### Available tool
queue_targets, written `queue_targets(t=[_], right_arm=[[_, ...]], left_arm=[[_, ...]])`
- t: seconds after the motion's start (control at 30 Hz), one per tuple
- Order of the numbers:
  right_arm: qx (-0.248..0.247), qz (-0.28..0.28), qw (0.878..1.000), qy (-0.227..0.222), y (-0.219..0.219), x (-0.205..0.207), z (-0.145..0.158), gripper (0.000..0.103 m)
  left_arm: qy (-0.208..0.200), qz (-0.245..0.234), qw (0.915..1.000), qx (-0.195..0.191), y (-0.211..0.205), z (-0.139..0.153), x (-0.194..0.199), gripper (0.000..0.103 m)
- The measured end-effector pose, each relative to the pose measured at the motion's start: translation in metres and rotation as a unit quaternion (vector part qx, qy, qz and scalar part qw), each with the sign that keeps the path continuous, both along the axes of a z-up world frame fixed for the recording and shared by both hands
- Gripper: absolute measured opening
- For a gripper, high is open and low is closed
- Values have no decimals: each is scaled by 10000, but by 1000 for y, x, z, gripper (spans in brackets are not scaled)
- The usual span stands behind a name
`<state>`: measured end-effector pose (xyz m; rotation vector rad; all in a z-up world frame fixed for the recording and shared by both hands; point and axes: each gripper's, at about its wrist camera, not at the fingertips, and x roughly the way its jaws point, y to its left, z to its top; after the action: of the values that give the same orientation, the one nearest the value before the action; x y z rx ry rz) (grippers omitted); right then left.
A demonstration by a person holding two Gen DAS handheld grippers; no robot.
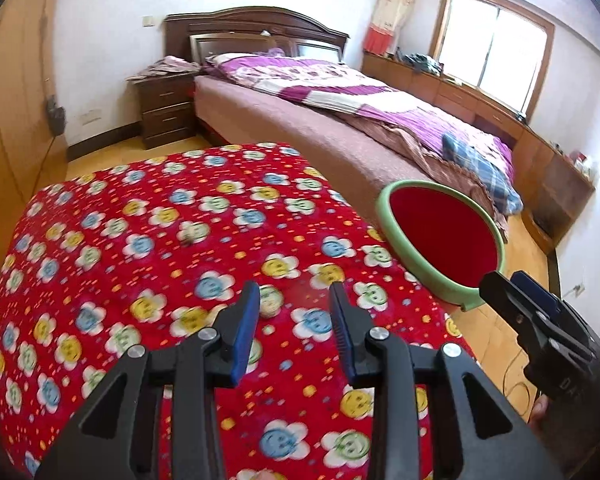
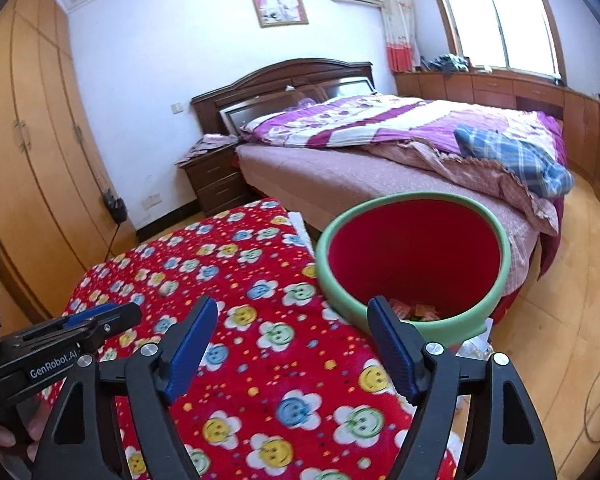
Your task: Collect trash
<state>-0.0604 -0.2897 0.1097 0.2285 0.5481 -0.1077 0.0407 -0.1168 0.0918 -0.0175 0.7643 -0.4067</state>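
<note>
Right wrist view — right gripper [image 2: 290,344] jaws wide, empty, above bench [image 2: 260,360]; bin [image 2: 412,264] beside. Left gripper [image 1: 294,334] jaws narrow, empty.

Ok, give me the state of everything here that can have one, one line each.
Left hand-held gripper: open, nothing between the pads.
Right hand-held gripper: open wide, empty.
Trash bin: upright, uncovered, wrappers at the bottom.
Floral red cloth: spread flat, one small scrap on it.
Bed quilt: rumpled, unmade.

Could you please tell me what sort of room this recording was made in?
Most likely a home bedroom: a made-up bed with a wooden headboard, a nightstand beside it, and a wardrobe along the wall.
</note>
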Motion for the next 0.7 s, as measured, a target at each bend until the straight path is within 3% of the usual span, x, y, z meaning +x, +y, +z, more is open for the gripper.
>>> queue_targets(t=[0.43,0.7], right_arm=[[-143,322,9988,-329,47,-26,0,78],[-202,412,9984,-327,60,-34,-6,78]], left_arm=[[-436,743,9963,65,50,2,-37,36],[-495,986,9939,92,64,-4,-49,36]])
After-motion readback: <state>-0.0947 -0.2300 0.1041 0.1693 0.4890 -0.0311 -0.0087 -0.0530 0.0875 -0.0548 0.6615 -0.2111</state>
